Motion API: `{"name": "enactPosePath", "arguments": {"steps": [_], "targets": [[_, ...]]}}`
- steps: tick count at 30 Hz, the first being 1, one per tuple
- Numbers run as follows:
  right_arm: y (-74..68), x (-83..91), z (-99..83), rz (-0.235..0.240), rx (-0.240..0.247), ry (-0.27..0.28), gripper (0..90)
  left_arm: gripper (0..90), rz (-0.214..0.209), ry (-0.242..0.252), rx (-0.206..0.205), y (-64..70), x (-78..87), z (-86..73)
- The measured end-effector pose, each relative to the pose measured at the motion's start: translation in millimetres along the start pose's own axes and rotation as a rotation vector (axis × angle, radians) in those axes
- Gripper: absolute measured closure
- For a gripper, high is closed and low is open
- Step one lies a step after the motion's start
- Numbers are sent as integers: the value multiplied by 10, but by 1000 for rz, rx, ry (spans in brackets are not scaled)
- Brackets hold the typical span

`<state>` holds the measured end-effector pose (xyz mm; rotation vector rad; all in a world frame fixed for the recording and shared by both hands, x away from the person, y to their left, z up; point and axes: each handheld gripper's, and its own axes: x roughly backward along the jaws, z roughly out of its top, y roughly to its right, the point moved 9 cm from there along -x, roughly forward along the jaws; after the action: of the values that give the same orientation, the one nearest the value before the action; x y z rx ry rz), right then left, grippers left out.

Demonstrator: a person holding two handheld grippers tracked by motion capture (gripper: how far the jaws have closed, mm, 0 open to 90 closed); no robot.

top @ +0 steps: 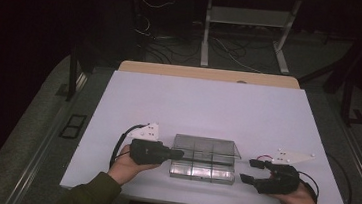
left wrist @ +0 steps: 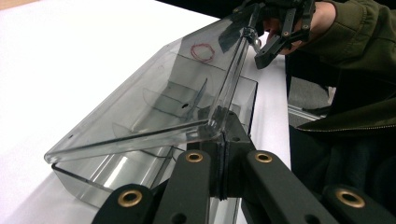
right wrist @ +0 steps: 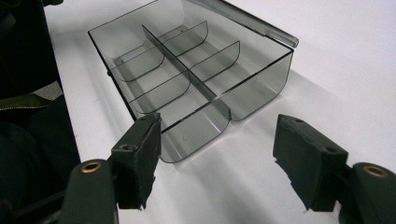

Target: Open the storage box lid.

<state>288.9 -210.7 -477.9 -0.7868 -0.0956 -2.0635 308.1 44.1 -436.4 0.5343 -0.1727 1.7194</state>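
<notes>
Currently, at the left of the scene, the left hand-held gripper is being held level with its jaws pressed together on the left end of the clear lid, at the corner where the lid's front edge ends. By that grip the lid is being kept raised at a slant over the clear divided box, which is lying near the front edge of the white surface, between the two hands. The box's long axis is running left to right, so each short end is being faced by one gripper. Inside, a long central divider and several curved cross dividers are being shown in the right gripper view, with the compartments appearing empty. A small red ring is being seen through the lid. At the right, the right hand-held gripper is being held with its jaws spread wide and with nothing between them, just beside the box's right end and not touching it. That end is lying straight ahead of the open jaws, so this gripper is judged the nearer one for steadying the box.
</notes>
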Motion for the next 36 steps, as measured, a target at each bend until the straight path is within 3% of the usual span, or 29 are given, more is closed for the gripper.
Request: {"name": "enactPosePath", "arguments": {"steps": [31,36], "targets": [[-1,31,15,-7,-9,20,331,894,12,46,-53,-126,20,233],[-1,47,31,-18,-5,36,291,894,9,51,-56,-155,26,266]]}}
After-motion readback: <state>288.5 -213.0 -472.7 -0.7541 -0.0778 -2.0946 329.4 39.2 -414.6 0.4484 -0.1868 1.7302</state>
